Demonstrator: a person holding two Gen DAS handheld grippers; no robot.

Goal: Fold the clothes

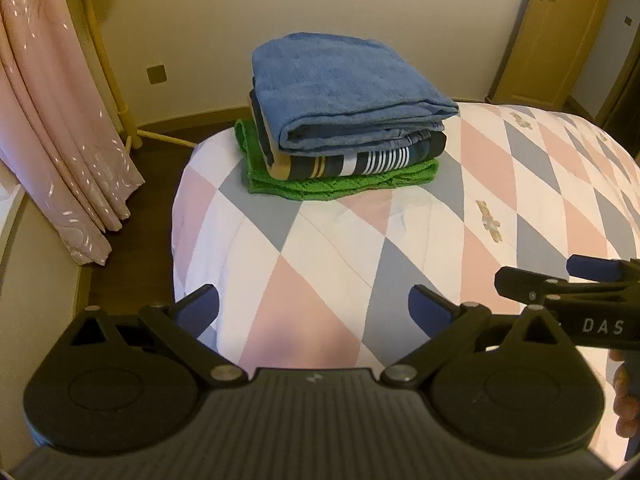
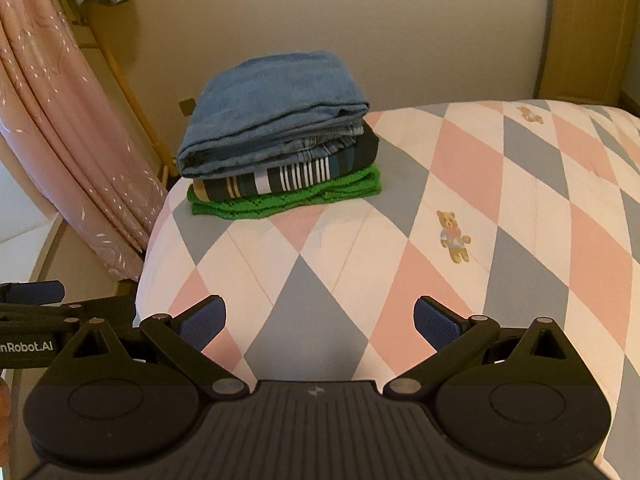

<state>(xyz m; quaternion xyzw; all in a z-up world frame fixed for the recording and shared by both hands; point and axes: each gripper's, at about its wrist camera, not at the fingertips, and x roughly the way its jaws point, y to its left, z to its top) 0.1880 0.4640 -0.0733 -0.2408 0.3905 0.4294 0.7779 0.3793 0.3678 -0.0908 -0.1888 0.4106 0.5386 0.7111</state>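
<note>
A stack of three folded clothes sits near the far corner of the bed: blue jeans (image 1: pixel 340 88) on top, a dark striped garment (image 1: pixel 360 160) in the middle, a green knit (image 1: pixel 344 184) at the bottom. The same stack shows in the right wrist view, with the jeans (image 2: pixel 276 116), the striped garment (image 2: pixel 296 174) and the green knit (image 2: pixel 288 198). My left gripper (image 1: pixel 314 312) is open and empty, well short of the stack above the quilt. My right gripper (image 2: pixel 320 320) is open and empty, beside the left one; it also shows at the right edge of the left wrist view (image 1: pixel 560 284).
The bed is covered by a quilt (image 1: pixel 360 260) with pink, grey and white diamonds and small bears. A pink curtain (image 1: pixel 52 128) hangs at the left, by a wooden pole. Dark floor and a beige wall lie behind the bed. A wooden door (image 1: pixel 560 32) is at the far right.
</note>
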